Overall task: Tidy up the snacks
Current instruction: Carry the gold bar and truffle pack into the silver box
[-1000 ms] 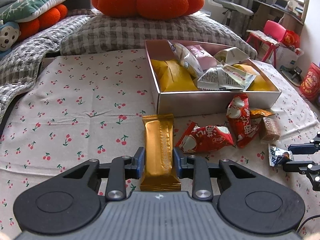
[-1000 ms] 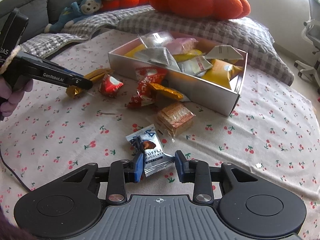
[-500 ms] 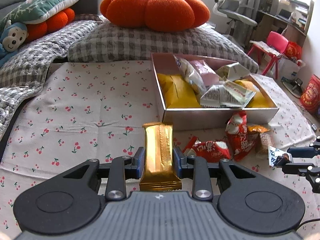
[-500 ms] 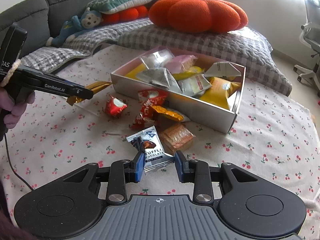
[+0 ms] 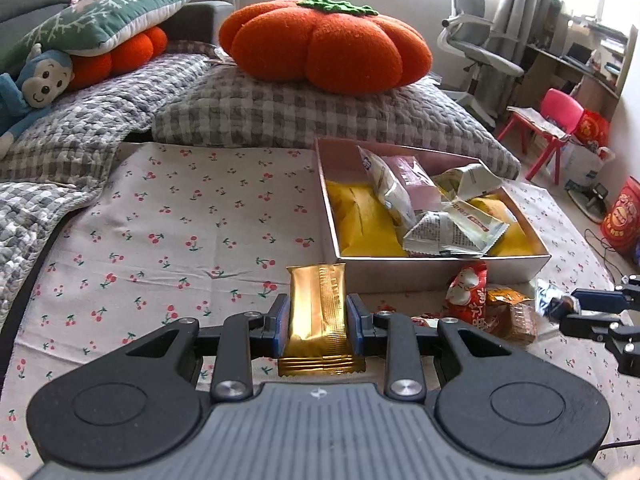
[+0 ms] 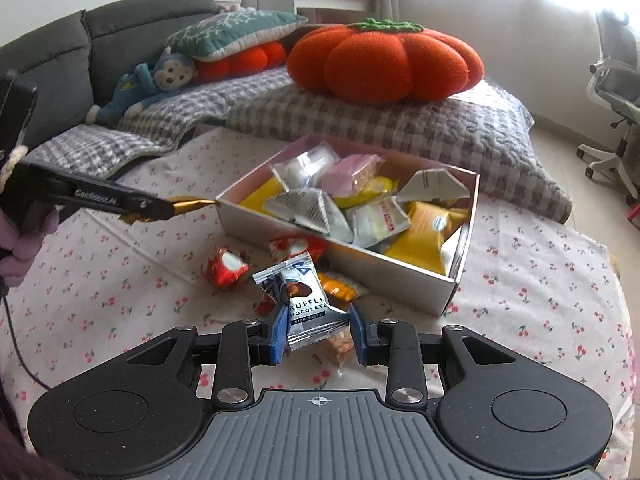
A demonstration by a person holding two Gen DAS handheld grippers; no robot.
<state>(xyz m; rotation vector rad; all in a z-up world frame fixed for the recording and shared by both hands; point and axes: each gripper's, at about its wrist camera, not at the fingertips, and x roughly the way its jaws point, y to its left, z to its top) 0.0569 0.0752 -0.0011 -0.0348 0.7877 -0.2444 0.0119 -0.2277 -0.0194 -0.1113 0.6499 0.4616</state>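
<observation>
**Gold foil bar and silver chocolate packet both held clear of the cloth, box not yet reached**

Gold foil is seen between the pads of the left gripper [image 5: 318,320]: the gold bar [image 5: 318,312] is clamped across its width, long axis running forward, its far end pointing at the near wall of the box [image 5: 440,270]. The silver chocolate packet [image 6: 302,300] is pinched by the right gripper [image 6: 318,330], jaws closed onto its lower part, the top standing free and tilted.

In the right wrist view both packets appear lifted off the cherry-print cloth [image 5: 180,220], near the box but not over it.

Step in hand, as judged: carry and drop into the box.
- The near wall should be cleared before any release; the bar sticks well out ahead of the pads and could catch the rim.
- The box is already crowded with yellow bags and folded white packets; an open patch is best chosen, likely the near left corner.
- One release at a time is advised, so that the two grippers are kept apart over the box.
- The red packets [image 6: 226,268] left on the cloth beside the box are to be passed over, not swept.
</observation>
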